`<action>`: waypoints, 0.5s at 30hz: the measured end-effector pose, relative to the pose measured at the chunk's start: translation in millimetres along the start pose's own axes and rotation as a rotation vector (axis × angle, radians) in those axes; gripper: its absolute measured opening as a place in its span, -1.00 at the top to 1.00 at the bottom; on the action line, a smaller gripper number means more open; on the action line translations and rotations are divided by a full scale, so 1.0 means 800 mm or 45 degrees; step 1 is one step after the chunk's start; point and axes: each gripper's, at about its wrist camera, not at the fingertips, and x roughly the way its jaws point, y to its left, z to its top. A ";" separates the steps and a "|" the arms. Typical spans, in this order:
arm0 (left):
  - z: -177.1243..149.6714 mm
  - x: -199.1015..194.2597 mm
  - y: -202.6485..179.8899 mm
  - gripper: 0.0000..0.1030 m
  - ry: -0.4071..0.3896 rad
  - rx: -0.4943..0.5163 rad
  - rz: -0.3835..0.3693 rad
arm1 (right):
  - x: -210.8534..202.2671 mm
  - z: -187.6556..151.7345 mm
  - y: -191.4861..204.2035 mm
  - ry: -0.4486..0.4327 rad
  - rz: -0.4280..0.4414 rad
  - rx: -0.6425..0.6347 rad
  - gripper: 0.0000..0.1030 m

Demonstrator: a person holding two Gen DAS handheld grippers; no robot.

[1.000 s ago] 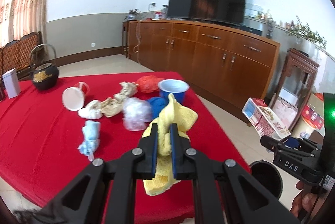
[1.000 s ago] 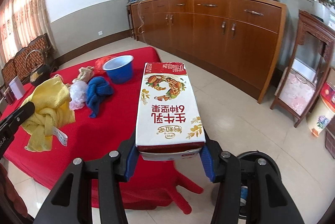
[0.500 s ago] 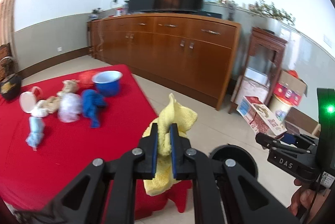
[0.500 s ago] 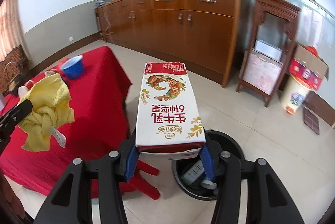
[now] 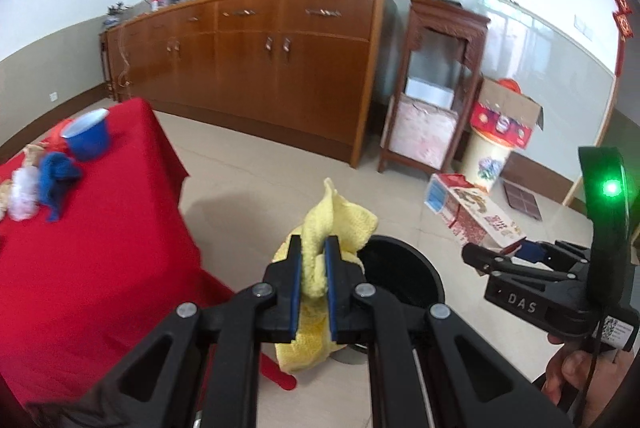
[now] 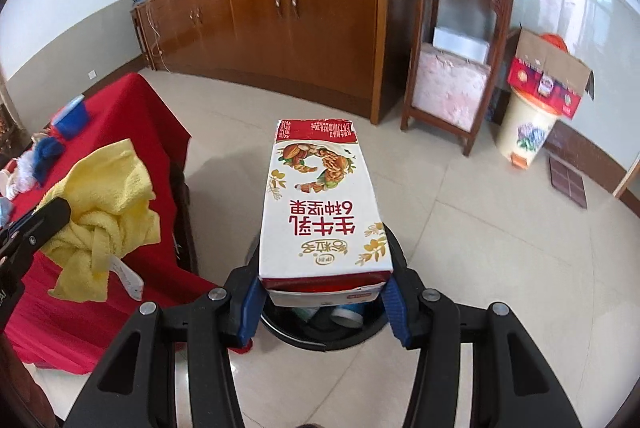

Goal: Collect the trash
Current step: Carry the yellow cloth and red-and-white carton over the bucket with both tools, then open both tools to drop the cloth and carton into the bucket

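Note:
My left gripper (image 5: pixel 313 268) is shut on a yellow cloth (image 5: pixel 332 224) and holds it beside the near left rim of a black trash bin (image 5: pixel 404 268) on the floor. My right gripper (image 6: pixel 324 292) is shut on a red and white milk carton box (image 6: pixel 320 204), held level directly above the same bin (image 6: pixel 320 332), which holds some trash. The carton also shows at the right of the left wrist view (image 5: pixel 472 216). The yellow cloth hangs at the left of the right wrist view (image 6: pixel 104 204).
A red-clothed table (image 5: pixel 92 240) at the left carries a blue cup (image 5: pixel 88 136), a blue cloth (image 5: pixel 56 180) and several other scraps. A wooden sideboard (image 5: pixel 256 68), a wooden stand (image 5: pixel 436 92) and a pale bin with a cardboard box (image 5: pixel 504 116) line the far wall.
Both grippers have swung right, away from the table and over the floor. The carton now sits over the bin, and the yellow cloth has come up to its rim.

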 end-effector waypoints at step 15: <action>-0.042 0.128 -0.051 0.78 0.263 0.041 -0.118 | 0.128 -0.031 -0.044 0.296 0.034 -0.242 -0.04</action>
